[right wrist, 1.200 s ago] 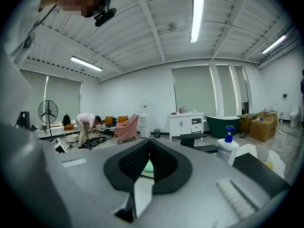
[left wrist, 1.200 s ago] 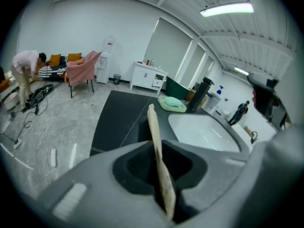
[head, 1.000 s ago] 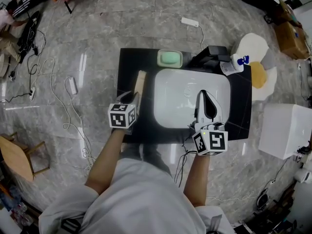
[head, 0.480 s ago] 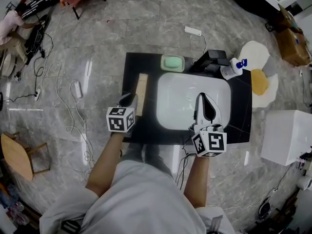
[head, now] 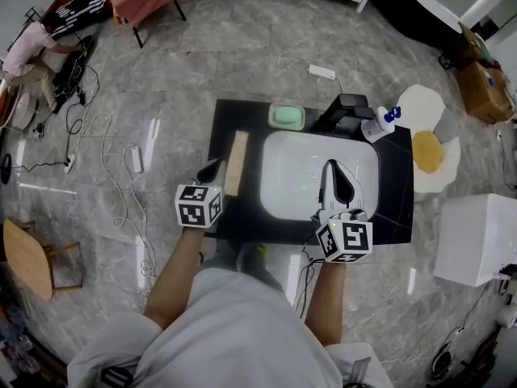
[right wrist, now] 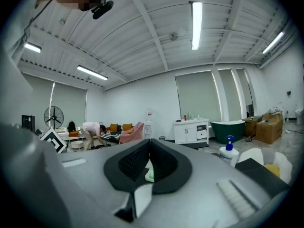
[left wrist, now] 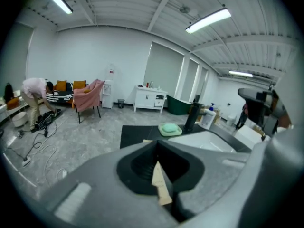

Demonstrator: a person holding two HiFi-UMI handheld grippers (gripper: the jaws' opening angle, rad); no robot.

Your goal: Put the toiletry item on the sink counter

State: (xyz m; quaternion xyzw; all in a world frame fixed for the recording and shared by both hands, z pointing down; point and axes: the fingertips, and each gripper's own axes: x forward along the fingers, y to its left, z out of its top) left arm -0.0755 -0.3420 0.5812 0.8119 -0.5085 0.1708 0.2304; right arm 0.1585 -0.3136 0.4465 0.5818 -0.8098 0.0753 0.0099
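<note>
A black sink counter (head: 398, 196) holds a white basin (head: 295, 176). On its left strip lies a long pale wooden item (head: 237, 163), also seen past the jaws in the left gripper view (left wrist: 160, 184). My left gripper (head: 212, 169) is shut and empty, its tip just left of that item's near end. Over the basin's right part hangs my right gripper (head: 333, 168), shut and empty too. A green soap dish (head: 287, 115) sits at the back edge. A white pump bottle (head: 378, 124) with a blue top stands at the back right.
A black faucet (head: 343, 110) rises behind the basin. Cables (head: 101, 148) and a power strip (head: 321, 72) lie on the grey tile floor. A white box (head: 477, 239) stands at the right, a wooden stool (head: 32, 257) at the left. A person (right wrist: 92, 129) bends over far off.
The head view has tilted, so the counter sits lower and more of the room shows. My left gripper has drawn slightly back from the wooden item. Both grippers stay shut.
</note>
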